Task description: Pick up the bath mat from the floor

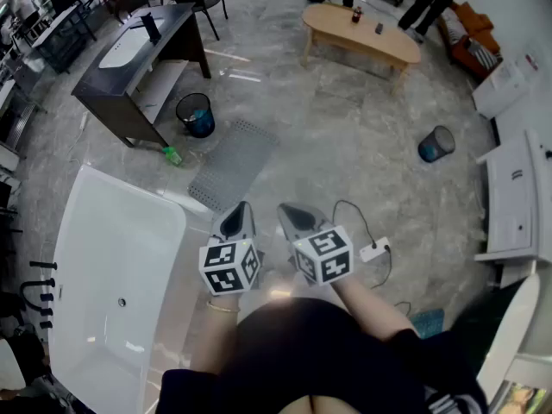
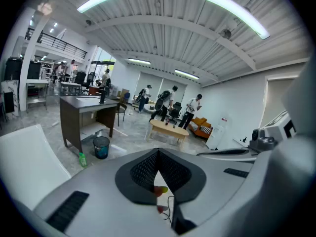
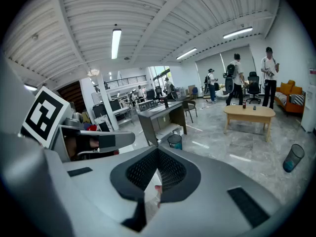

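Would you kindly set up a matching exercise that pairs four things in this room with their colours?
Things:
1. bath mat
2. bathtub
3. small bottle
4. long table

Colours:
A. green
B. white
C. light wood
D. grey

Pairs: 1-D, 2-B, 3-A, 4-C
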